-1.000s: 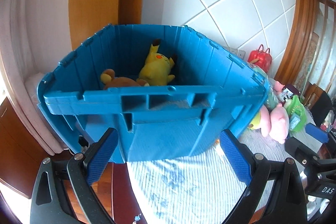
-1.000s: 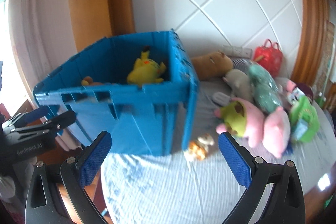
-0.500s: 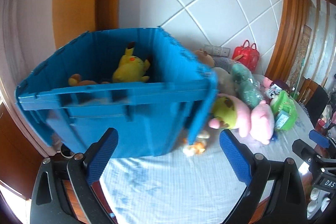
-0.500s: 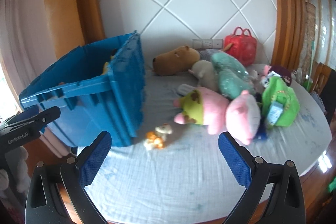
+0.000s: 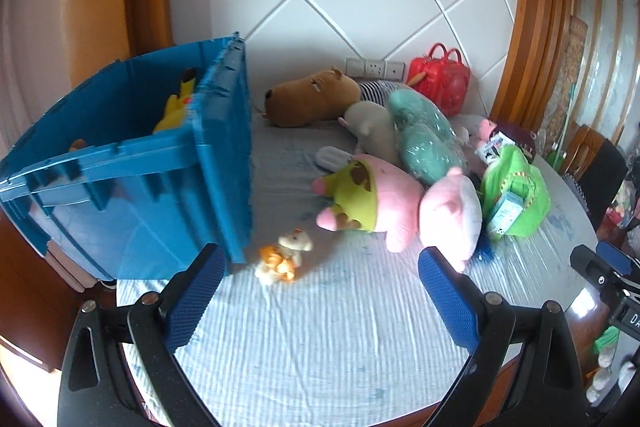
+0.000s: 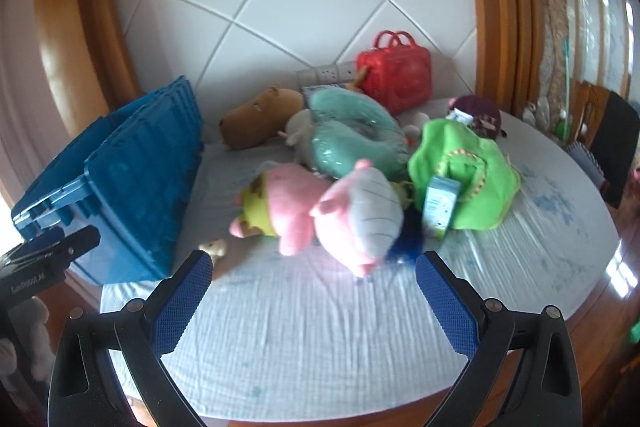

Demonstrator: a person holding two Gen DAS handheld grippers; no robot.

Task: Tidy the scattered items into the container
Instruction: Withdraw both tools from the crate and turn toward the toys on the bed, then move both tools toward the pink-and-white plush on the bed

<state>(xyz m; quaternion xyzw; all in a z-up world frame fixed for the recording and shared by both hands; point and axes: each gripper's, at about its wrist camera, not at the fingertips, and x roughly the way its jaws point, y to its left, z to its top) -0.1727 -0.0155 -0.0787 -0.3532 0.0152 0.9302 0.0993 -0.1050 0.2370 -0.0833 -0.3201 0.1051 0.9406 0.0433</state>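
A blue crate (image 5: 140, 187) stands at the left of the round table and holds a yellow Pikachu plush (image 5: 176, 107); it also shows in the right wrist view (image 6: 132, 183). Plush toys lie scattered to its right: a small orange and white toy (image 5: 284, 257), a pink plush with a yellow face (image 5: 368, 199), a pink pig (image 5: 452, 215), a teal cushion (image 5: 424, 135), a brown capybara (image 5: 312, 99). My left gripper (image 5: 320, 303) is open and empty above the cloth. My right gripper (image 6: 316, 307) is open and empty, in front of the pink pig (image 6: 360, 219).
A green bag (image 6: 460, 163) with a small carton (image 6: 440, 207) lies at the right. A red case (image 6: 396, 75) stands by the wall. The table has a striped cloth (image 5: 320, 347) and a wooden edge. Chairs stand at the far right.
Both grippers have swung right, away from the crate and toward the scattered toys. The crate has slid to the left of both views. Both stay open and empty.
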